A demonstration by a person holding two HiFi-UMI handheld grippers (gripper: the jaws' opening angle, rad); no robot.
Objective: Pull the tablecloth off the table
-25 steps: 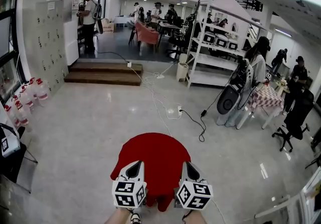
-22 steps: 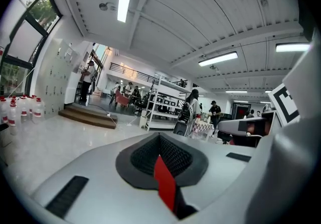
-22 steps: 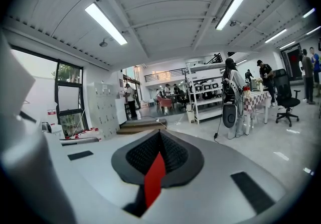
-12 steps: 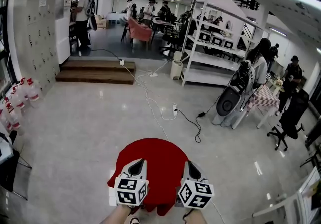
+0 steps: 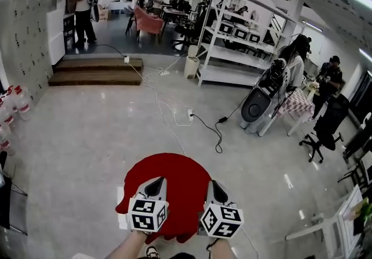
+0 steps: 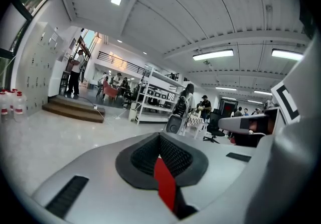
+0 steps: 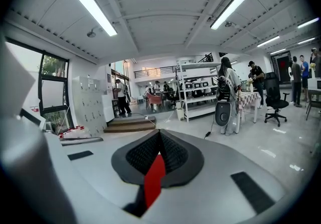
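Pale polished floor (image 5: 87, 153) all round; btm centre, my left claw (image 5: 156, 182) & right claw (image 5: 216, 185) both pinch near edge of round red fabric tablecloth (image 5: 177, 179).

Red tablecloth (image 5: 180, 169), left tool (image 5: 156, 181) and right tool (image 5: 215, 183) grey — cubes (image 5: 147, 214) black-and-white squared, floor (image 5: 87, 136) pale grey, far cloth (image 5: 297, 104) red-checked.

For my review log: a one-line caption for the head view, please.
The left gripper and right gripper, each shut on the red tablecloth.
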